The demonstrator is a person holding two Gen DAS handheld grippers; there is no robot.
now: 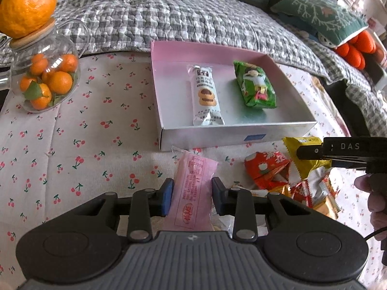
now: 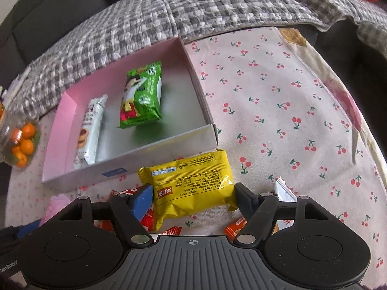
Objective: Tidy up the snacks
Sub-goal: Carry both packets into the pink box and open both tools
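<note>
Box [image 1: 167,111] holds white packet [image 1: 205,95], green packet [image 1: 255,87]; left gripper [image 1: 192,193] pinches pink packet [image 1: 193,193]; right gripper [image 2: 193,198] pinches yellow packet [image 2: 193,183].

Pink packet [image 1: 191,191], yellow packet [image 2: 193,183] on cherry cloth — white [image 1: 205,94], green [image 1: 255,84] packets inside box [image 1: 217,137].

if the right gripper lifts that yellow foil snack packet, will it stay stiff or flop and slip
The yellow foil snack packet looks puffy and crinkled, so it probably gives under the right gripper rather than staying stiff. Its glossy film may slip, though the pads bracket its width. It is likely light, and the loose crimped ends should droop little.
</note>
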